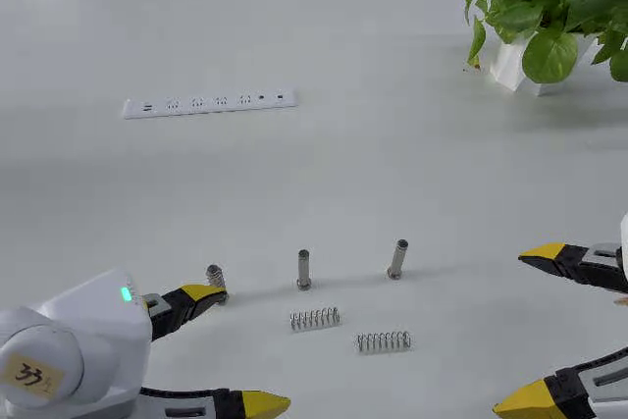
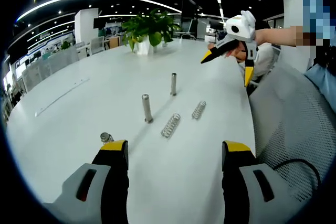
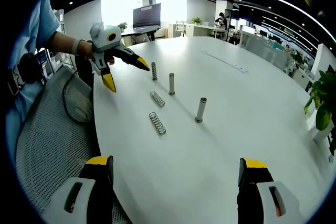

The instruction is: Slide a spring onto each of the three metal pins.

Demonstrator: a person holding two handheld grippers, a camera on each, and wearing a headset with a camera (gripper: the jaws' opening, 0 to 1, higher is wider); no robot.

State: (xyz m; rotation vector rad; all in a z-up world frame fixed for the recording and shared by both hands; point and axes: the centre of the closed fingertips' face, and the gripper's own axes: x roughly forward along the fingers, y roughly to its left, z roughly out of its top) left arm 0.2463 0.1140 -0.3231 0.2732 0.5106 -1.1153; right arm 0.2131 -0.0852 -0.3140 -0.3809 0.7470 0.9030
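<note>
Three metal pins stand in a row on the white table. The left pin (image 1: 216,277) wears a spring around it; the middle pin (image 1: 303,269) and the right pin (image 1: 396,259) are bare. Two loose springs (image 1: 315,318) (image 1: 384,341) lie flat in front of them. My left gripper (image 1: 235,348) is open, its upper fingertip right beside the sprung pin (image 2: 106,138). My right gripper (image 1: 530,329) is open at the right, well away from the pins, nothing between its jaws. From the right gripper view, the bare pins (image 3: 200,109) (image 3: 171,84) and the springs (image 3: 157,123) lie ahead.
A white power strip (image 1: 209,103) lies further back on the left. A potted plant (image 1: 549,7) stands at the back right corner. A grey mesh chair (image 2: 294,129) sits at the table's near edge.
</note>
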